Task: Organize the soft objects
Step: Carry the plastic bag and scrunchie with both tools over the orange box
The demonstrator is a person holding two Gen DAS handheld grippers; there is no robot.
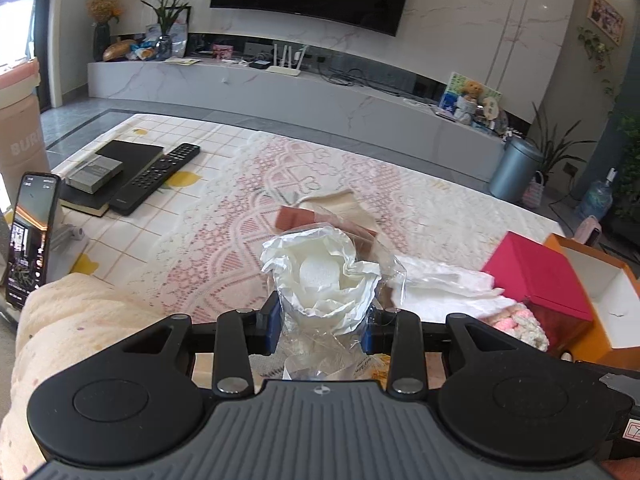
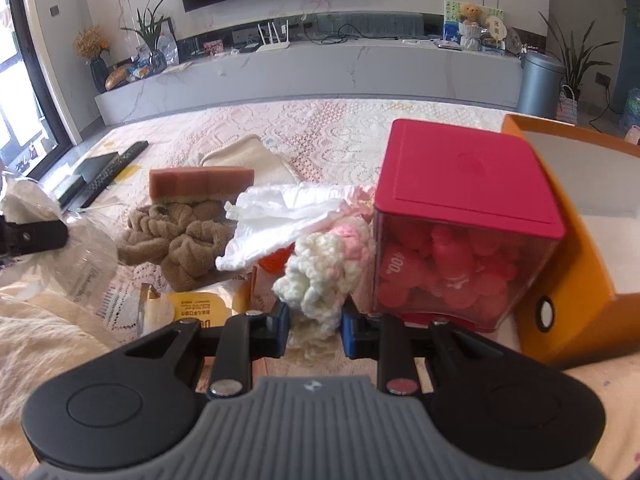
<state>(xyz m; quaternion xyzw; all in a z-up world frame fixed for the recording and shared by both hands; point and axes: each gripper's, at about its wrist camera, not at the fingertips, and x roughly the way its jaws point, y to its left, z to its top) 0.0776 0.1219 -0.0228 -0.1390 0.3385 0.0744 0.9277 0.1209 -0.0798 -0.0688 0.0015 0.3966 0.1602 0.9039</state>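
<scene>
Only the left wrist cam shows a phone [image 1: 30, 240] & remote [image 1: 156, 178], w/ left gripper [image 1: 322, 330] tilted down, clamped on a crinkly clear-wrapped white bundle [image 1: 320, 276] above the lace cloth [image 1: 224, 216], while right gripper [image 2: 314, 330] pinches fluffy cream-pink knit [image 2: 320, 272] beside the red-lidded box [image 2: 460, 184].

wrapped white bun [image 1: 320, 276] (lifted), crocheted piece [image 2: 316, 276]

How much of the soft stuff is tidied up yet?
Nothing looks put away yet. In hand: the left gripper clamps a white wrapped bundle, the right gripper pinches a crochet piece. Left: brown towel, sponge, white tissue still lie on the tablecloth.
</scene>
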